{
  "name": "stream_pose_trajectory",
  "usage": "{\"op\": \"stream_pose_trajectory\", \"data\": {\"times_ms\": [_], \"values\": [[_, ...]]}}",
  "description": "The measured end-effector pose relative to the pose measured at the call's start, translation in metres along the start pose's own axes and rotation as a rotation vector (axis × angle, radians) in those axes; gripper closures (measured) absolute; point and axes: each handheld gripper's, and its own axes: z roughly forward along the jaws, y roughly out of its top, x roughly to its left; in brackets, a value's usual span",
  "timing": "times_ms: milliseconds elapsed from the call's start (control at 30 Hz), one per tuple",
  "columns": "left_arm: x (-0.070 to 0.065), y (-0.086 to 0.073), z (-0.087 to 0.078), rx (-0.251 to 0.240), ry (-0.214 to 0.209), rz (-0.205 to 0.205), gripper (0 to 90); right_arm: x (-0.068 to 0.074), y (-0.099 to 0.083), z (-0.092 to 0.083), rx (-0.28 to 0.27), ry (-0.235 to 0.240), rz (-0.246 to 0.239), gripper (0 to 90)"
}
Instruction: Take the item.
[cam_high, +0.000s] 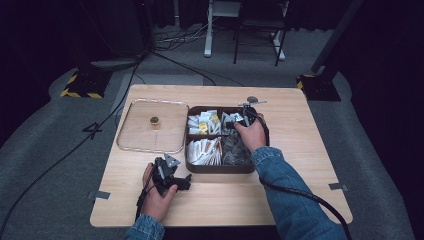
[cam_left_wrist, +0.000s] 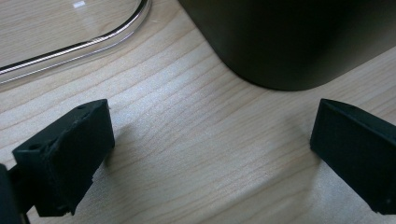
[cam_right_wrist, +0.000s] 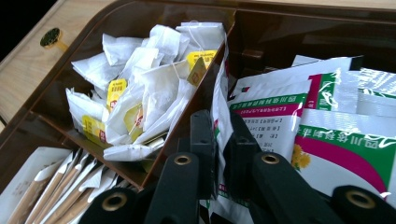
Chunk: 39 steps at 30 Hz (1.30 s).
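A dark brown divided box stands mid-table. Its far left compartment holds white tea bags with yellow tags. The far right one holds flat white sachets printed in green and magenta. My right gripper reaches into that far right compartment. In the right gripper view its jaws are shut on the edge of one upright sachet. My left gripper rests low over the table by the box's near left corner, open, with bare wood between its fingers.
A clear lid with a small brass knob lies flat to the left of the box; its rim runs past the left gripper. Paper-wrapped sticks fill the near left compartment, dark packets the near right.
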Motion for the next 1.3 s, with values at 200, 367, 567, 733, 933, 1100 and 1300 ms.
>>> {"op": "stream_pose_trajectory", "data": {"times_ms": [200,367,567,733,933,1100,1300], "values": [[0.0,0.0,0.0,0.0,0.0,0.0,0.1,-0.001,0.003,-0.008,-0.038,-0.002,0.007,86.1],[0.0,0.0,0.0,-0.001,0.0,-0.002,0.1,-0.002,0.009,-0.018,-0.075,0.015,-0.014,86.1],[0.0,0.0,0.0,0.0,0.0,0.0,0.1,-0.002,0.013,-0.035,-0.113,0.042,-0.021,86.2],[0.0,0.0,0.0,0.0,0.0,0.0,0.1,0.001,0.014,-0.053,-0.134,0.074,-0.032,86.2],[0.0,0.0,0.0,0.001,0.0,0.001,0.1,0.003,0.009,-0.073,-0.147,0.115,-0.047,86.2],[0.0,0.0,0.0,0.001,0.0,0.001,0.1,0.003,0.002,-0.093,-0.158,0.143,-0.048,86.2],[0.0,0.0,0.0,0.0,0.0,0.001,0.1,0.001,-0.007,-0.115,-0.163,0.166,-0.052,86.1]]}}
